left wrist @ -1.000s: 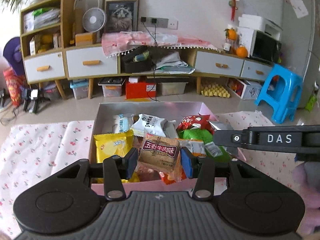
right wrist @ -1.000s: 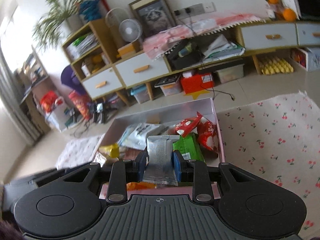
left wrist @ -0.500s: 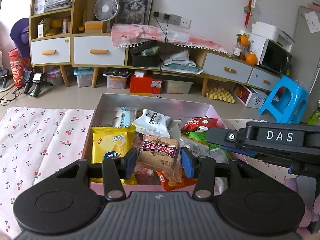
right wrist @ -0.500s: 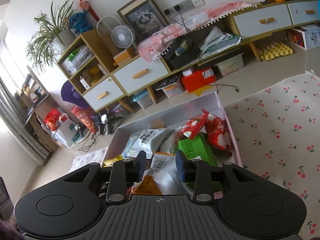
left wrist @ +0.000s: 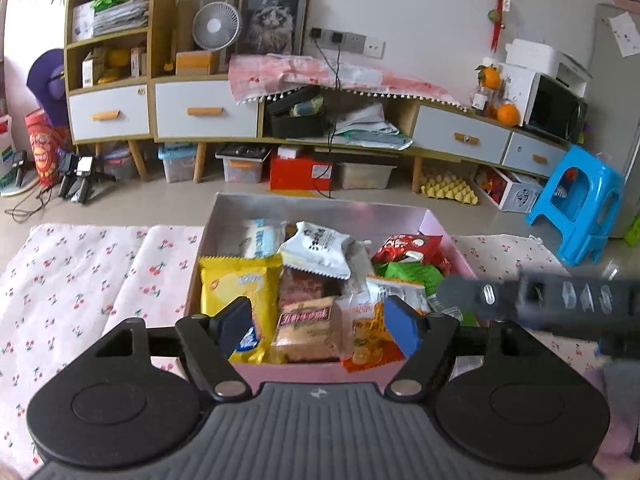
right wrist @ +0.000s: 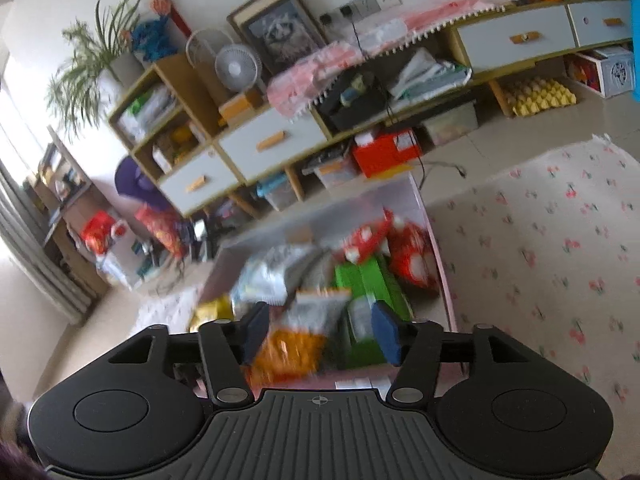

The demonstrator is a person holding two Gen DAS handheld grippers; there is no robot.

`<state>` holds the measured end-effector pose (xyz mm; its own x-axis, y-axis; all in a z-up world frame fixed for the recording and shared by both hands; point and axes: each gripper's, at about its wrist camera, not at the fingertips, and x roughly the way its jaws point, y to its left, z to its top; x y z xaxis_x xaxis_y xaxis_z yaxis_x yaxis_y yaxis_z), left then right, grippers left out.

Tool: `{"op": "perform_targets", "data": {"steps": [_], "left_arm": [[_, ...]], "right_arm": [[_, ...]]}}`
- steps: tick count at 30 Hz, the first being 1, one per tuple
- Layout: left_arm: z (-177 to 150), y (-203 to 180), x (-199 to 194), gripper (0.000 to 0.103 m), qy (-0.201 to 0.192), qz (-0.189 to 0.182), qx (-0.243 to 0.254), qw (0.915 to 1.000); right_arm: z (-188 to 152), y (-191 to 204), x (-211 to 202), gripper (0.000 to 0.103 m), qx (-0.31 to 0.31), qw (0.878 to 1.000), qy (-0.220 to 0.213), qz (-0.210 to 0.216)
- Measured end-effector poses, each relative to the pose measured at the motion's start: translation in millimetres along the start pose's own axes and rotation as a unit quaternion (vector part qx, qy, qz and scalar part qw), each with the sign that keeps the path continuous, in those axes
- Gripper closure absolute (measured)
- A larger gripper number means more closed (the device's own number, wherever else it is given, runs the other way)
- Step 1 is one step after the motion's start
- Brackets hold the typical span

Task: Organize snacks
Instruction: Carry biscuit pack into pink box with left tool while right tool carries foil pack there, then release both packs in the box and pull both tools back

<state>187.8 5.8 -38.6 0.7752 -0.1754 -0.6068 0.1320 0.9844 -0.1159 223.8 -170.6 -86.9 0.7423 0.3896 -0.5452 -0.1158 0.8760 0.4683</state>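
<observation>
A pink box [left wrist: 304, 370] with a silver inside holds several snack packets: a yellow chip bag [left wrist: 236, 292], a white packet [left wrist: 318, 250], red packets [left wrist: 408, 246], green packets [left wrist: 412, 274], an orange packet [left wrist: 368, 332]. A brown beef-snack packet [left wrist: 308, 330] lies in the box under my left gripper [left wrist: 318, 330], which is open and empty. My right gripper [right wrist: 322, 334] is open and empty above the box's near right part [right wrist: 434, 248]; its side [left wrist: 540, 300] crosses the left wrist view at the right. The right wrist view is blurred.
The box sits on a white cloth with cherry print [left wrist: 80, 272] on the floor. Behind stand a low cabinet with drawers [left wrist: 204, 108], storage boxes under it, a red box [left wrist: 300, 174] and a blue plastic stool [left wrist: 576, 204] at the right.
Both grippers have opened. The left let go of the brown beef-snack packet, which now lies in the box. The right let go of its silver packet and swung right.
</observation>
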Motion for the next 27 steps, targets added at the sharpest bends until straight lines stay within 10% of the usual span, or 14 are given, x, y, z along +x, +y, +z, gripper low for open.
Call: {"op": "perform_targets", "data": {"steps": [15,27], "left_arm": [[-12.0,7.1,-14.8,0.027,0.019,0.009,0.042,0.9989],[-14.6,14.2,-21.6,0.027,0.023,0.006,0.030,0.9993]], "right_arm": [[-45.1,1.1,0.4,0.038,-0.137,0.985,0.086,-0.051],[-50.6,13.4,16.5,0.079,-0.152,0.982,0.084,-0.070]]}}
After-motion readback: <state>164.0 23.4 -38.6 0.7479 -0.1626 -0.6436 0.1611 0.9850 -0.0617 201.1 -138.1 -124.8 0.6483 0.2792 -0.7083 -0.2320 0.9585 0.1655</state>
